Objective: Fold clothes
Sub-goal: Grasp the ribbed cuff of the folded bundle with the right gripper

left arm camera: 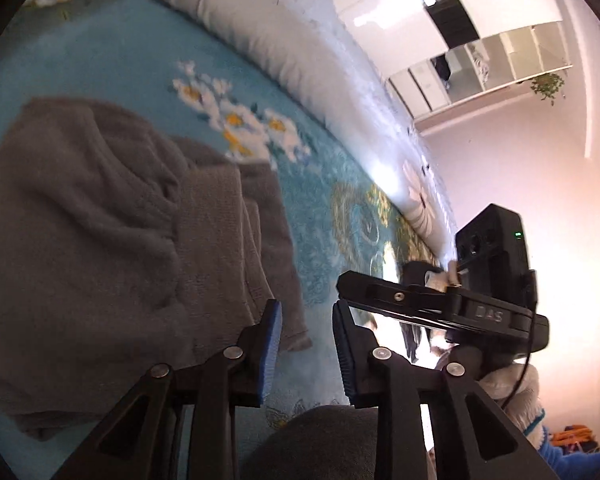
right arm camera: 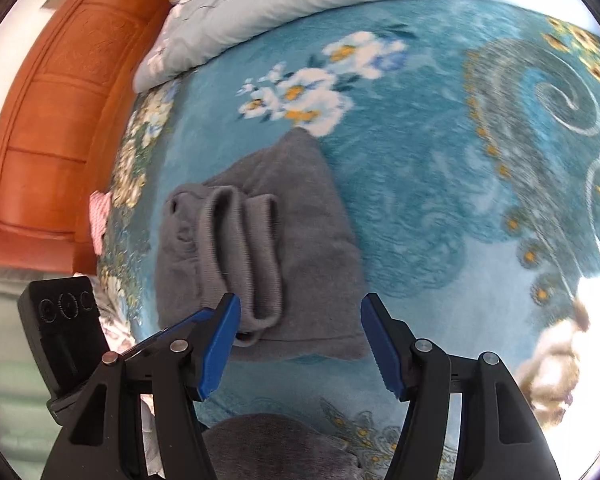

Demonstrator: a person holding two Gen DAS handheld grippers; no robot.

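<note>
The blanket (right arm camera: 440, 208) lies bare to the right of the sweater (right arm camera: 268, 240) and between it and the pillows (right arm camera: 284, 4), so there is room to pass there. The pillows bound the far side, the headboard (right arm camera: 60, 120) the left. In the left wrist view the right gripper (left arm camera: 440, 304) hangs close beside the left gripper (left arm camera: 306, 354), blocking that side.

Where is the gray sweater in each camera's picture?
Left wrist view: the gray sweater fills the left side, lying on the blue blanket.
Right wrist view: the gray sweater lies in the middle, just beyond the open right gripper.
Shared landmark: the white flower cluster beside the sweater's far edge.
</note>
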